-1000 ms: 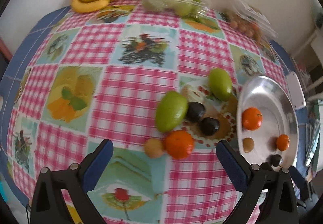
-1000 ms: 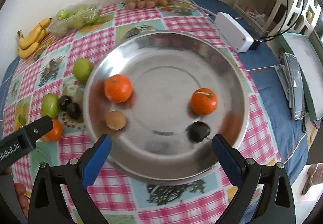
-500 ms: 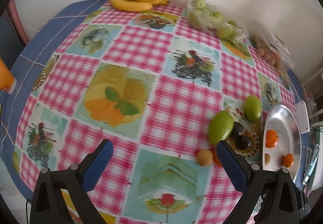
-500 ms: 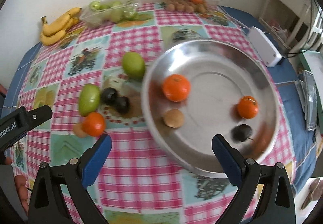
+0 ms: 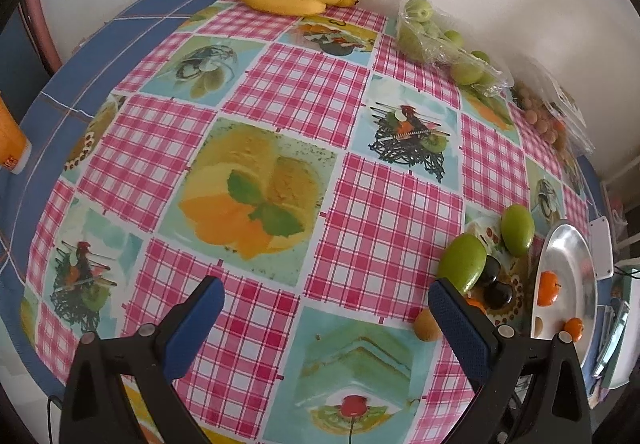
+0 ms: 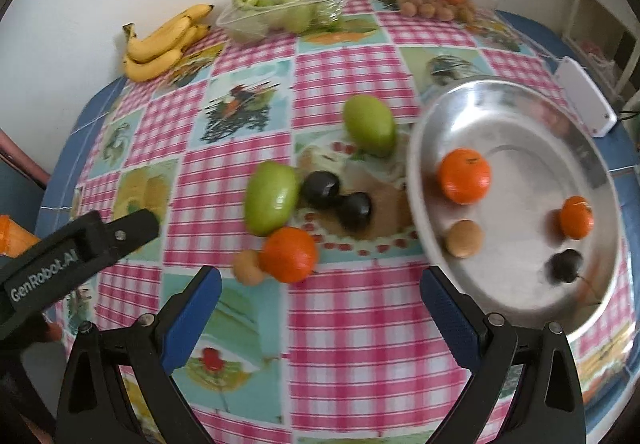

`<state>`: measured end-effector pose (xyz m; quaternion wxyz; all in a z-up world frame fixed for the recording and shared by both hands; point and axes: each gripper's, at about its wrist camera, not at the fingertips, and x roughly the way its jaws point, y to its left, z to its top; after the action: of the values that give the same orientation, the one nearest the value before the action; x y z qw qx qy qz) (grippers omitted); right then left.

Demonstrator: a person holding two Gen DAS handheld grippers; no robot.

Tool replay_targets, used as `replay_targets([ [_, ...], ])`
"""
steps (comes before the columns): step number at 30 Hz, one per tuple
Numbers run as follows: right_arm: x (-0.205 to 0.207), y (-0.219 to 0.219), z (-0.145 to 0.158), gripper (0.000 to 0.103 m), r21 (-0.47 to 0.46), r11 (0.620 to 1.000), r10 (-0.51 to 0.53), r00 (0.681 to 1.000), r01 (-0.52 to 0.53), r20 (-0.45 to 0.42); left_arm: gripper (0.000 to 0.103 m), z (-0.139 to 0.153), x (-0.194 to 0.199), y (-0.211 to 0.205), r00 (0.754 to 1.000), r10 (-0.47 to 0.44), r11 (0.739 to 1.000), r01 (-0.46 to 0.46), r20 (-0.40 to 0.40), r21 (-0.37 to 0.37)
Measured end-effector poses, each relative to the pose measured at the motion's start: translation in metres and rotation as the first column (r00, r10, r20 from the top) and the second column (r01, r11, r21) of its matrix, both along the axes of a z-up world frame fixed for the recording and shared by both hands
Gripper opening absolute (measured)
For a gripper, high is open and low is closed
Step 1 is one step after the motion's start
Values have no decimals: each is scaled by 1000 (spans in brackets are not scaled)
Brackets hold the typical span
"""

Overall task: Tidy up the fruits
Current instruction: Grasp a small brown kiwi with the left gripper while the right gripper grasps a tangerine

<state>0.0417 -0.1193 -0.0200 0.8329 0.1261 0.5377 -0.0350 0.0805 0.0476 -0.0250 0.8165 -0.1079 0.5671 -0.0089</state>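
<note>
1. Left gripper (image 5: 326, 304) and right gripper (image 6: 320, 292) both hover spread wide, empty.
2. Mangoes (image 6: 272, 202), plums (image 6: 320, 184), orange (image 6: 289, 254) lie on worktop (image 6: 340, 324) beside tray (image 6: 600, 172).

In the left wrist view, an orange (image 5: 475, 302) is mostly hidden behind a gripper finger (image 5: 460, 320). The plate's (image 6: 600, 164) contents are blurred in the right wrist view.

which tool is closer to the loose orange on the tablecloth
Right, probably. The right tool hangs open just short of the loose orange, nearly centred on it. The left tool is also open, with the orange behind its right finger.
</note>
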Motion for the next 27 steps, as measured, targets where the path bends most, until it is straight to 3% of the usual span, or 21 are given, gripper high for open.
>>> replay_targets([
  [10, 8, -2, -13, 97, 42, 998, -35, 999, 35, -15, 103, -14, 6, -7, 998, -36, 998, 33, -51, -45],
  [16, 15, -1, -21, 73, 48, 998, -31, 999, 32, -23, 102, -20, 10, -6, 998, -18, 998, 15, -57, -60],
  [22, 20, 1, -27, 64, 63, 998, -26, 999, 28, -29, 101, -26, 13, -13, 997, -34, 996, 28, -70, -83],
  [27, 22, 2, -27, 54, 80, 997, -23, 1000, 24, -12, 93, -33, 16, -15, 995, -37, 994, 28, -91, -107],
])
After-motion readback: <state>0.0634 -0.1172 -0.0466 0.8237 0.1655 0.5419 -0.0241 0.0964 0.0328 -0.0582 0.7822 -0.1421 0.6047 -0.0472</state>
